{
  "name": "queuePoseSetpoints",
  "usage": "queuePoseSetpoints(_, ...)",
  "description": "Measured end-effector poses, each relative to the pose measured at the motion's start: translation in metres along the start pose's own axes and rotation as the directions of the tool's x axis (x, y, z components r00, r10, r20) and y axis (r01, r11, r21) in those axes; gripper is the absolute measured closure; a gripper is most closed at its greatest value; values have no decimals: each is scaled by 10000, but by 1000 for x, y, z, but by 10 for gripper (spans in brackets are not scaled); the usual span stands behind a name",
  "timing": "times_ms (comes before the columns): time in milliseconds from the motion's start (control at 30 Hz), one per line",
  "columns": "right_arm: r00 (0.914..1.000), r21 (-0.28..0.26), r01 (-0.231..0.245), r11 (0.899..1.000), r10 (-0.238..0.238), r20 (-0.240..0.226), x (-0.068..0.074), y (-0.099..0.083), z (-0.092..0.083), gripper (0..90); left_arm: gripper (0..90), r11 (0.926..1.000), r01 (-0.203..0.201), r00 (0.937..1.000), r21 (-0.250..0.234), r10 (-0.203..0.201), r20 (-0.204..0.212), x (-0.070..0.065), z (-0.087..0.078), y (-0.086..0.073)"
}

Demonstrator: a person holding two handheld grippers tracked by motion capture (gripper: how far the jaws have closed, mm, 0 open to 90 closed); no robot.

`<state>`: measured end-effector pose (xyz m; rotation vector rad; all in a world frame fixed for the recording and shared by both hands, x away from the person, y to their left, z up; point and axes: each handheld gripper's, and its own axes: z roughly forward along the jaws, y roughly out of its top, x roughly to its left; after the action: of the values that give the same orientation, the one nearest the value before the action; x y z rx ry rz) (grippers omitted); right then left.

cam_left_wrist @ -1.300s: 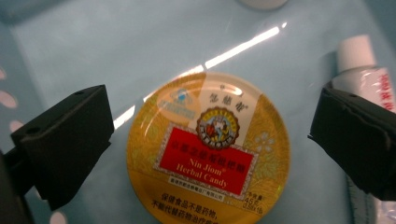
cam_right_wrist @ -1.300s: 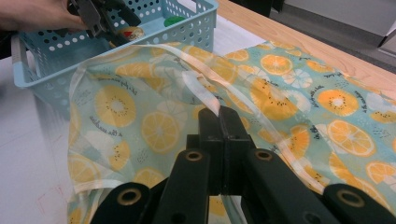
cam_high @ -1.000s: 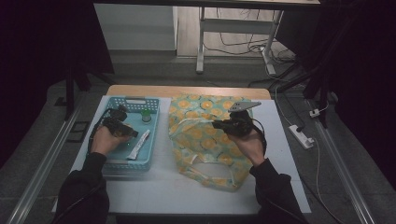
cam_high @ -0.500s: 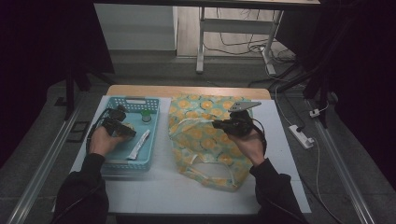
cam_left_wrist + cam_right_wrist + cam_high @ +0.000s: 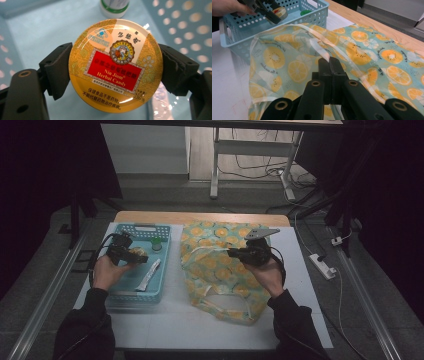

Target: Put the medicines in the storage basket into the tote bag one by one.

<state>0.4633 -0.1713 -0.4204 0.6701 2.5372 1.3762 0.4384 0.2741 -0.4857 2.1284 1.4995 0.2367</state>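
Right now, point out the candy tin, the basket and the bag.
tin (image 5: 115,65), left gripper view, lid centre
basket (image 5: 145,227), high view, far rim
bag (image 5: 387,57), right gripper view, printed fabric

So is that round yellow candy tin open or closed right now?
Cannot tell. The left gripper clamps the candy tin by its sides above the blue basket, with the printed top face intact; no lid seam shows.

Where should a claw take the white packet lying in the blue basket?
Across the narrow width of the white packet, near its middle, coming straight down from above. It lies flat and slanted on the blue basket floor, long and thin, so only the short axis fits between the jaws. The basket walls block a side approach. The left claw is already shut on the candy tin.
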Motion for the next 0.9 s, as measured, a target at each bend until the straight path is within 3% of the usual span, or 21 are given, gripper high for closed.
queuePoseSetpoints(467,10000,-84,-46,10000,46,14,1,1,-1,899,204,9946,-568,9948,-873,638,800,-20,-20,-3)
queuePoseSetpoints(700,10000,-84,-31,10000,31,24,1,1,-1,899,203,9875,-952,9898,-1256,1073,937,-32,-31,-2)
queuePoseSetpoints(900,10000,-116,-31,9999,31,25,1,1,-2,899,203,9787,-1410,9820,-1495,1575,1046,-48,-40,-1)
